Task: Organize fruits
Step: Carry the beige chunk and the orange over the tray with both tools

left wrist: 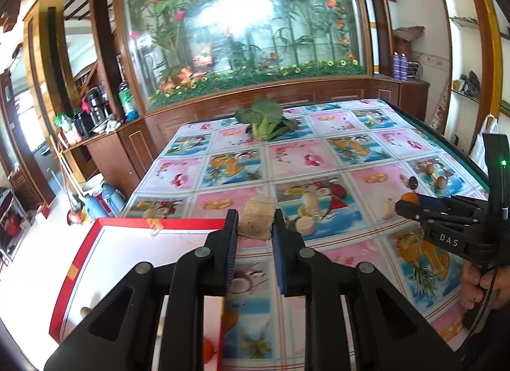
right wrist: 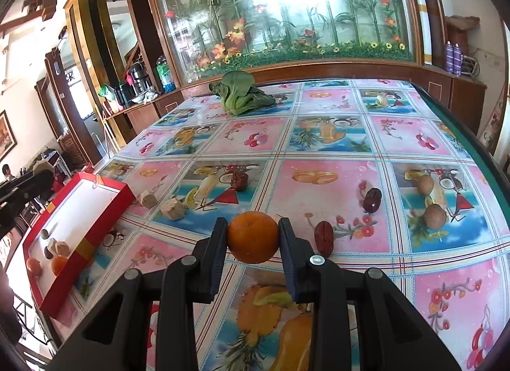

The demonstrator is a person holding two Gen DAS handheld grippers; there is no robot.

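My left gripper (left wrist: 255, 222) is shut on a beige, rough chunk (left wrist: 257, 218), held above the table beside the far right corner of the red box (left wrist: 76, 270). My right gripper (right wrist: 254, 237) is shut on an orange (right wrist: 253, 237) just above the table; it shows at the right of the left wrist view (left wrist: 402, 204). The red box (right wrist: 86, 251) with a white inside lies at the table's left edge and holds two oranges (right wrist: 59, 265) and some small pieces. Two beige chunks (right wrist: 172, 209) lie near the box.
Dark red dates (right wrist: 372, 200), (right wrist: 324, 238), (right wrist: 239, 180) and two brown round fruits (right wrist: 432, 216) lie on the fruit-print tablecloth (right wrist: 318, 135). A green leafy vegetable (right wrist: 239, 92) sits at the far edge. The table's right edge (right wrist: 478, 147) drops off. A wooden cabinet stands behind.
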